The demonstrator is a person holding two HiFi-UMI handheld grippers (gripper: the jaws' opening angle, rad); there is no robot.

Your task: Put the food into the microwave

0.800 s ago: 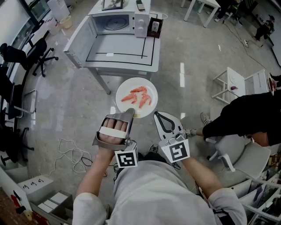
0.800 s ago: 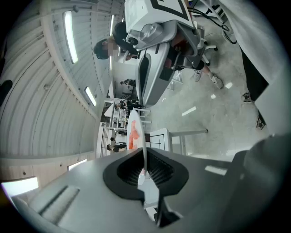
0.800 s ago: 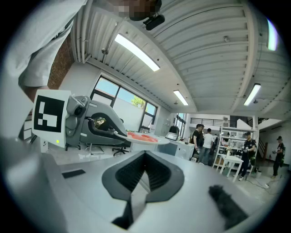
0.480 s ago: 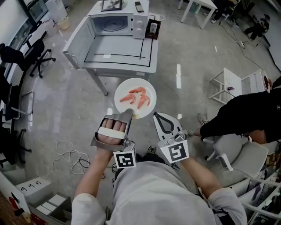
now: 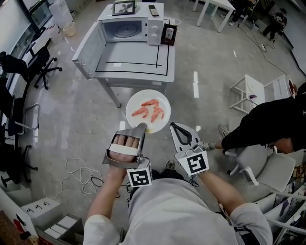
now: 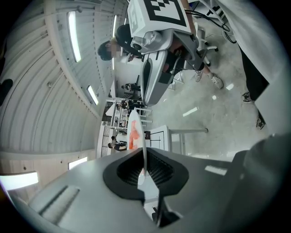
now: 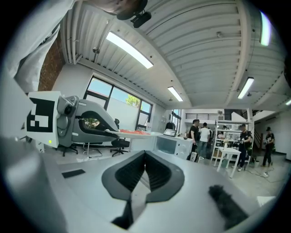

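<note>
A white plate (image 5: 161,101) with several pink shrimps (image 5: 149,109) hangs level above the floor, short of the table. My left gripper (image 5: 142,128) is shut on the plate's near rim; in the left gripper view the plate (image 6: 144,154) stands edge-on between the pads, with the shrimps (image 6: 134,134) further along it. My right gripper (image 5: 180,129) is beside it on the right, shut and holding nothing; its pads (image 7: 136,170) meet in its own view. The white microwave (image 5: 154,29) stands on the far side of the table, its door (image 5: 87,45) swung wide open to the left and its turntable (image 5: 124,30) bare.
The microwave stands on a grey table (image 5: 134,62) marked with black lines. A phone (image 5: 152,7) and a framed picture (image 5: 124,7) lie on the microwave's top. A person in black (image 5: 267,124) sits at the right by white chairs (image 5: 258,91). Office chairs (image 5: 28,62) and cables (image 5: 79,170) lie to the left.
The table and microwave have come slightly closer in the head view as the plate is carried towards them. Both grippers keep their places and states.
</note>
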